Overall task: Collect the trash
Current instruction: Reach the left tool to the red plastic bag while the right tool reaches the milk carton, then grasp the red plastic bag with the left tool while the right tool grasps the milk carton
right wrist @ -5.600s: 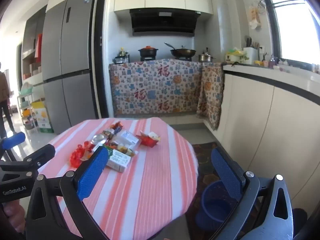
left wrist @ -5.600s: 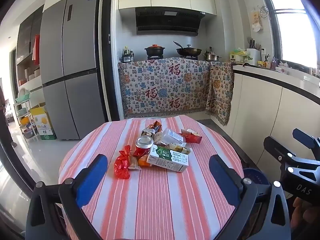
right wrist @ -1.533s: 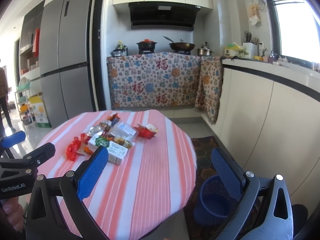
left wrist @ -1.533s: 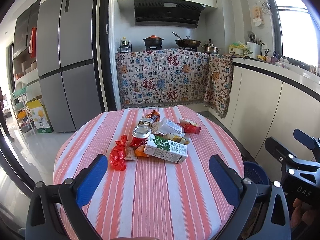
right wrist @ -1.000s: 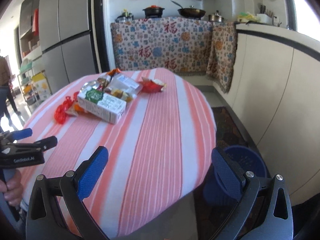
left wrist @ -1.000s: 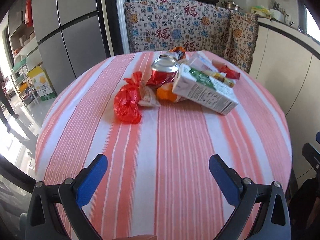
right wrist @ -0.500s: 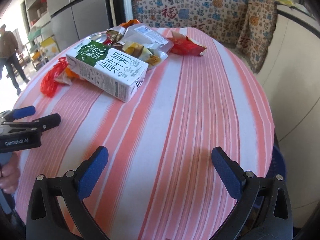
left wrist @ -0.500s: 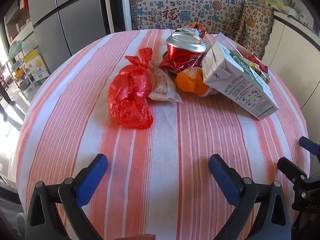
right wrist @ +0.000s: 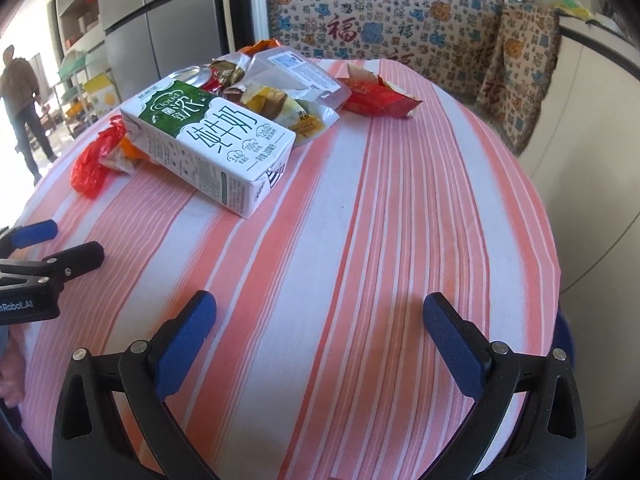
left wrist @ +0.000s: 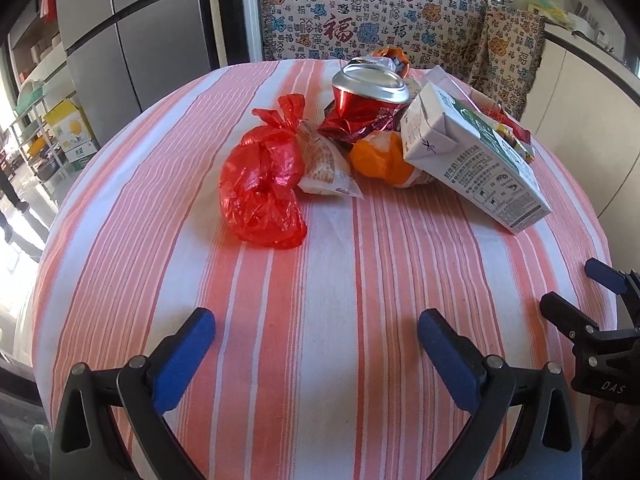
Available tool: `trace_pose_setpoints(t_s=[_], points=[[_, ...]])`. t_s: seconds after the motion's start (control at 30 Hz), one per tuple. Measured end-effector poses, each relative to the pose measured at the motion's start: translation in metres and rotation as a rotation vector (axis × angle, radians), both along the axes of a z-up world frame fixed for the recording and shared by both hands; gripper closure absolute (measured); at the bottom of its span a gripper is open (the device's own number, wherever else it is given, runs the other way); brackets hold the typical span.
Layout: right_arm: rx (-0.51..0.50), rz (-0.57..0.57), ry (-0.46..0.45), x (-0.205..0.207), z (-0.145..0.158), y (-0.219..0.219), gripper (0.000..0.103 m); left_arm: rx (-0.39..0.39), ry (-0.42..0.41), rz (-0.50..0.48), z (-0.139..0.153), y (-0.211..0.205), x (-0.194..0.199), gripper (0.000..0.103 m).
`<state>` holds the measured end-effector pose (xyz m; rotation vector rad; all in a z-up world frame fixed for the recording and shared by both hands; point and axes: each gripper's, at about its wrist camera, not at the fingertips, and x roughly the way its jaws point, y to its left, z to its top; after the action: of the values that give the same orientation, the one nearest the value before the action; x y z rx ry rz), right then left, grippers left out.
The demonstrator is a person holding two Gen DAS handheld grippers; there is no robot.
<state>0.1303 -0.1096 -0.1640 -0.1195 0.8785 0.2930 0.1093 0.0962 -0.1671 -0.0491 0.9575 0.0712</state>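
Step in hand: approach. Both tools hang over the near part of the bench (left wrist: 320, 320), short of the trash; nothing is gripped and nothing looks collected yet.

Left tool (left wrist: 316, 338): jaws wide apart, empty, aimed at the red plastic bag (left wrist: 260, 184). Right tool (right wrist: 320, 330): jaws wide apart, empty, aimed past the milk carton (right wrist: 208, 140) (it shows also at the right edge of the left view).

Trash, all in one heap on the far half of the striped cloth:
- red plastic bag, crumpled and knotted, nearest the left tool, touching a small white wrapper (left wrist: 328, 164);
- orange lump in clear film (left wrist: 380, 156), between the wrapper and the carton (peel or fruit, cannot tell);
- crushed red can (left wrist: 370, 100), upright behind the orange lump, top open;
- milk carton, on its side, leaning on the heap, top flaps folded shut; contents cannot be told;
- clear plastic tray (right wrist: 300, 74) and snack packets (right wrist: 280, 108) behind the carton; whether anything is left in them cannot be told;
- red foil packet (right wrist: 376, 98), torn open, lying a little apart to the right.

Container for the trash: a sliver of blue (right wrist: 564, 336) shows below the bench edge at the right, likely a bin, its inside hidden.

Next move, as judged: carry a tool forward until its jaws straddle one item, then close. The bag is soft and should pinch easily; the carton is wide and needs the jaws across its narrow side.
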Motion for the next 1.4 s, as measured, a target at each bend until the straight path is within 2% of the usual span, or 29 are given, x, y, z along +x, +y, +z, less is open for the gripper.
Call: trace_pose_setpoints(t_s=[0.13, 0.27, 0.37, 0.43, 0.5, 0.53, 0.6, 0.7, 0.83, 0.9, 1.03, 1.2, 1.23, 1.27, 1.33, 1.4], points=[[-0.003, -0.003, -0.004, -0.001, 0.0, 0.001, 0.0, -0.016, 0.003, -0.02, 0.005, 0.023, 0.014, 0.0], [-0.008, -0.008, -0.008, -0.002, 0.0, 0.001, 0.0, -0.062, -0.033, -0.062, 0.015, 0.042, 0.031, 0.001], [-0.01, -0.009, -0.011, -0.003, 0.001, 0.001, 0.0, -0.066, -0.069, -0.117, 0.021, 0.043, 0.044, 0.001], [-0.009, -0.009, -0.011, -0.003, 0.001, 0.0, 0.0, -0.045, -0.074, -0.142, 0.021, 0.044, 0.052, 0.014], [-0.004, -0.006, -0.009, -0.003, 0.001, -0.001, 0.0, -0.033, -0.048, -0.156, 0.017, 0.042, 0.057, 0.056], [0.002, -0.005, -0.007, -0.003, 0.001, -0.002, 0.0, -0.039, -0.035, -0.155, 0.015, 0.043, 0.054, 0.062], [0.016, 0.008, -0.006, -0.003, 0.001, -0.004, 0.0, -0.058, -0.044, -0.146, 0.015, 0.045, 0.046, 0.066], [0.034, 0.08, 0.016, 0.002, 0.004, -0.003, 0.0, -0.114, -0.047, -0.133, 0.018, 0.052, 0.016, 0.066], [0.126, 0.256, 0.053, 0.031, 0.023, 0.008, 0.0, -0.177, -0.045, -0.161, 0.024, 0.05, -0.02, 0.066], [0.116, 0.344, 0.064, 0.052, 0.03, 0.02, 0.0, -0.185, -0.038, -0.19, 0.024, 0.044, -0.035, 0.066], [0.072, 0.418, 0.078, 0.086, 0.028, 0.039, 0.0, -0.172, -0.038, -0.237, 0.027, 0.026, -0.051, 0.066], [0.152, 0.486, 0.135, 0.092, 0.029, 0.046, 0.002, -0.178, -0.039, -0.217, 0.022, 0.021, -0.054, 0.065], [0.17, 0.504, 0.146, 0.087, 0.031, 0.047, 0.01, -0.174, -0.037, -0.209, 0.021, 0.02, -0.054, 0.065], [0.181, 0.518, 0.16, 0.08, 0.034, 0.046, 0.025, -0.17, -0.035, -0.202, 0.02, 0.02, -0.054, 0.065], [0.184, 0.558, 0.211, 0.065, 0.036, 0.044, 0.043, -0.157, -0.036, -0.187, 0.018, 0.019, -0.055, 0.065], [0.177, 0.607, 0.242, 0.047, 0.038, 0.044, 0.043, -0.137, -0.04, -0.174, 0.018, 0.019, -0.055, 0.062]])
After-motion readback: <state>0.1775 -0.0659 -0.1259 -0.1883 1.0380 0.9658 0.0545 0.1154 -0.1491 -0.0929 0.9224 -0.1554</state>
